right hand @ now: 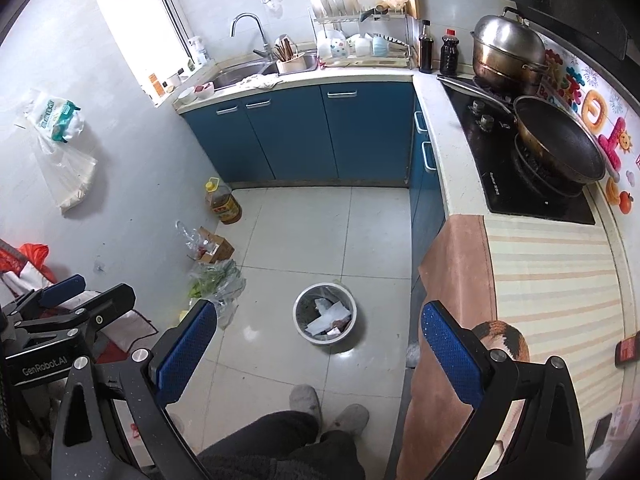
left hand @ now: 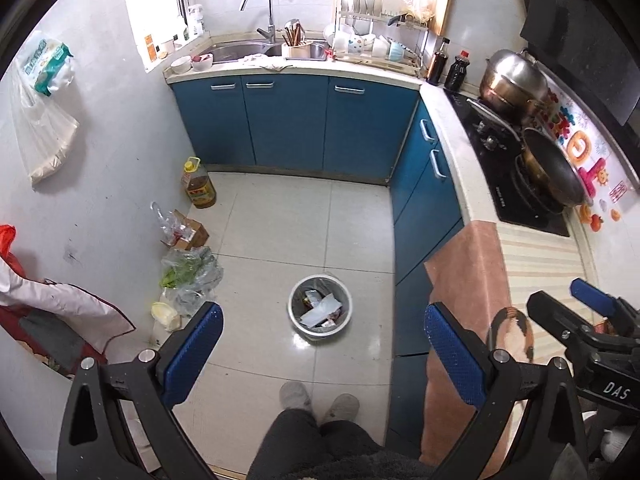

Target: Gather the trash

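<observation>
Legs and slippers: dark trousers and two grey slippers show at the bottom edge, standing on the pale tiled floor.
Left gripper: left gripper is held high over the floor, its blue-padded fingers spread wide with nothing between them.
Right gripper: right gripper is at a similar height, fingers also spread wide and empty; in the left view it appears at the right edge above the covered counter.
Trash bin: a small round white bin lined with a clear bag stands on the floor, ahead of the slippers and near the blue cabinets; paper and wrappers already lie inside.
Loose items on floor: along the left wall lie a clear bag of greens, a small cardboard box with plastic on it, and a yellow oil bottle upright in the corner.
Counter: a striped cloth covers the near end, with a brown and orange item at its edge just beside the right gripper's finger.
Stove: a dark wok and a steel pot sit on the black hob.
Sink: a steel sink sits under the window, with a dish rack beside it.
</observation>
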`<state>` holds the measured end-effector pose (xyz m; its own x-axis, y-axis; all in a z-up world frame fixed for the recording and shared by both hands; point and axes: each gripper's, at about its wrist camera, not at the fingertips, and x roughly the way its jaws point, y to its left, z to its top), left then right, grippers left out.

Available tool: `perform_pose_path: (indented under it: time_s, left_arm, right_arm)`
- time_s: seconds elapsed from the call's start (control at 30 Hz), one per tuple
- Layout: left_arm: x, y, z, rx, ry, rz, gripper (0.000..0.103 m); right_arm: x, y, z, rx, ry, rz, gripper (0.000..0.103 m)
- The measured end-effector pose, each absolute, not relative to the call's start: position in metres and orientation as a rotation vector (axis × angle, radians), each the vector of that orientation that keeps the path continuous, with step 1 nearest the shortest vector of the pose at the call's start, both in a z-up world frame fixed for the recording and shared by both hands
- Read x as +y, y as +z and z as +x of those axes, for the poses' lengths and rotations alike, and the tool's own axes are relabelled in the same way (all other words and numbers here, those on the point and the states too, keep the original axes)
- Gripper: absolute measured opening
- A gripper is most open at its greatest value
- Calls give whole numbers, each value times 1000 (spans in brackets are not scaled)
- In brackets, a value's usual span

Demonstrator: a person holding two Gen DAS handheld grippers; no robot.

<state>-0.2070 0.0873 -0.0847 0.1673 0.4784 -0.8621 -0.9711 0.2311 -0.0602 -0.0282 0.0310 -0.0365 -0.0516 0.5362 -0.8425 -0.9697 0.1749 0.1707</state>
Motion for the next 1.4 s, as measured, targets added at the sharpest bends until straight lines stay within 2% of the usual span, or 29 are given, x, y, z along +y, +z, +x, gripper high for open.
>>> perform_pose_path:
  time_s: [1.4]
  left_arm:
    - [88, -86, -224, 833, 1093, -752, 103]
  right_arm:
    - [30, -51, -35, 1019, 1342, -578, 103]
